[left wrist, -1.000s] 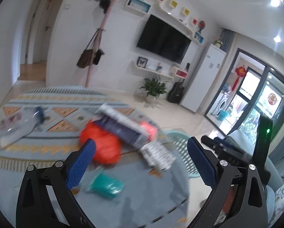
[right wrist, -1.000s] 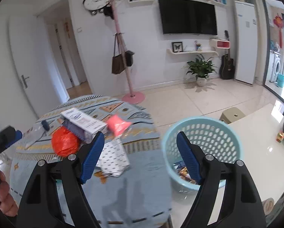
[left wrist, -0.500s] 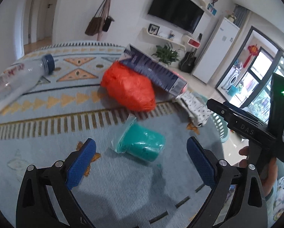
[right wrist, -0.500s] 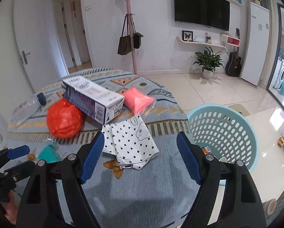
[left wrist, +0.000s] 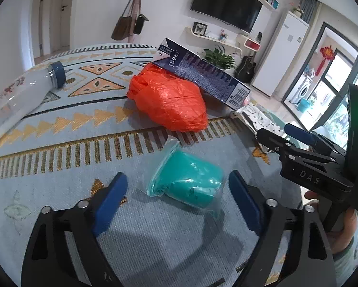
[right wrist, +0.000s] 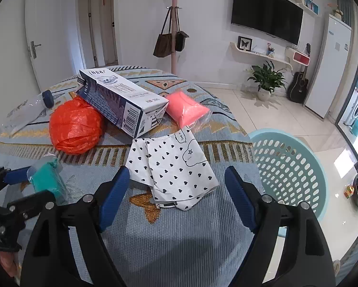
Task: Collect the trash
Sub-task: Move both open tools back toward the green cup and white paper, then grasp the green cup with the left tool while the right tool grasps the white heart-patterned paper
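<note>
Covering the round table, a ribbed blue cloth with gold triangles carries the litter, and a perforated pale-blue plastic basket stands at its right edge. A long printed carton leans on a crumpled orange plastic bag at the far side. Nearer lies a folded heart-print bag, framed by the wide-open, empty right gripper. The left gripper, also spread wide and holding nothing, straddles a glossy teal pouch.
</note>
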Action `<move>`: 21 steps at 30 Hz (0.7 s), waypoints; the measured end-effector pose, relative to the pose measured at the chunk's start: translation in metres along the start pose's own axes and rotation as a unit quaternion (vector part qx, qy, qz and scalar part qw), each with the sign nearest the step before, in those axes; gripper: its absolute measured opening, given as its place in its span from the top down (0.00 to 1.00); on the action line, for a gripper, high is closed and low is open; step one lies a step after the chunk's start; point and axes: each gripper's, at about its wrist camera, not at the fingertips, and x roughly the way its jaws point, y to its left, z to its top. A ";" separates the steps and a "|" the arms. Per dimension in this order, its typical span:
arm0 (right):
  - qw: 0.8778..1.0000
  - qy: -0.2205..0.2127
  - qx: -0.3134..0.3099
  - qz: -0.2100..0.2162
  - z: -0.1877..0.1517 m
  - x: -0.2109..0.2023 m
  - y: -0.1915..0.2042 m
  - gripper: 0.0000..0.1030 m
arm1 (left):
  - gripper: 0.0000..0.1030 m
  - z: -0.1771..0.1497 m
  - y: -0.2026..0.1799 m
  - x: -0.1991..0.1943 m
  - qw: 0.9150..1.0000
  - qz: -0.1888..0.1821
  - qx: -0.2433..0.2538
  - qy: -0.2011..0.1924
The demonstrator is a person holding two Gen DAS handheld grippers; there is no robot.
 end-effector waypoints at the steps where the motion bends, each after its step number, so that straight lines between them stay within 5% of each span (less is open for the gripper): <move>1: 1.000 0.002 0.000 0.000 0.000 0.001 0.000 0.24 | 0.25 0.000 -0.002 0.000 1.000 0.004 0.002 -0.001; 5: 1.000 0.008 0.005 0.001 -0.001 0.005 -0.003 0.23 | 0.46 -0.003 -0.010 0.000 0.999 0.027 0.021 -0.004; 14: 0.999 0.041 0.024 0.017 0.005 0.019 -0.014 0.23 | 0.50 -0.004 -0.013 -0.003 0.999 0.017 0.027 -0.009; 21: 0.999 0.035 0.015 0.010 -0.001 0.016 -0.009 0.65 | 0.50 -0.006 -0.013 -0.005 1.000 0.013 0.024 -0.012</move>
